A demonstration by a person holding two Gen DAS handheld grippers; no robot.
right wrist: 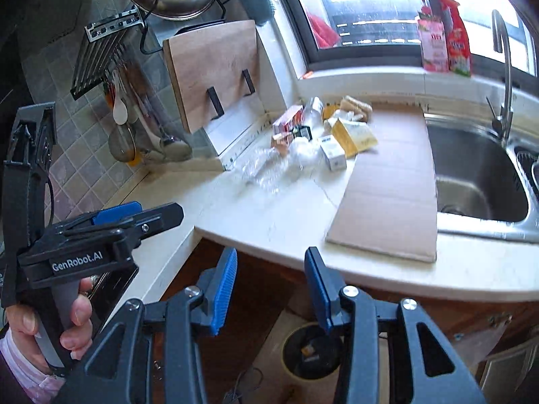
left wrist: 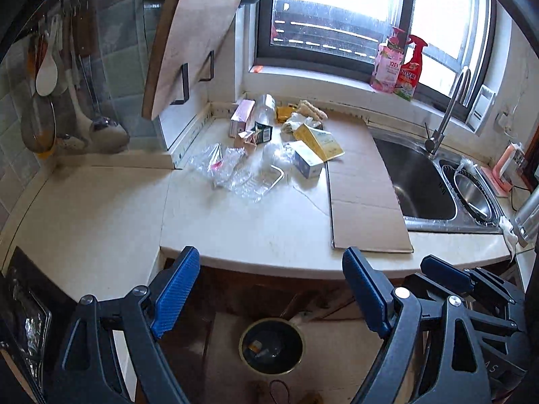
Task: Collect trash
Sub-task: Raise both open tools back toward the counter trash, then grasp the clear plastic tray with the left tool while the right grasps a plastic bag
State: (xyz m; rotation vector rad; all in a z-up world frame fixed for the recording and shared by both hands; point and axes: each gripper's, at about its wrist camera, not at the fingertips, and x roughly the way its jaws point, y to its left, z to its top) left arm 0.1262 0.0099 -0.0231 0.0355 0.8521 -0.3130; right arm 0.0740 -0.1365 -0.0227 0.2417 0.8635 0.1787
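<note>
Trash (left wrist: 269, 141) lies heaped toward the back of the countertop (left wrist: 235, 222), near the corner under the window: a yellow box (left wrist: 320, 141), a small white-and-blue box (left wrist: 305, 163), a pink box (left wrist: 241, 118) and crumpled clear plastic (left wrist: 232, 171) spread toward the middle. I see a flat sheet of cardboard (left wrist: 363, 195) lying just right of the heap, running from the back wall to the front edge, with the steel sink (left wrist: 417, 181) beside it. A wooden cutting board (left wrist: 188, 50) stands propped at the back left corner. Below the front edge, on the floor, sits a round bin (left wrist: 271, 345) with a few scraps inside. My left gripper (left wrist: 269, 299) hangs off the counter's front edge above that bin, jaws spread wide, nothing between them. My right gripper (right wrist: 269, 289) is the same — fingers parted and empty, held over the floor in front of the counter.
</note>
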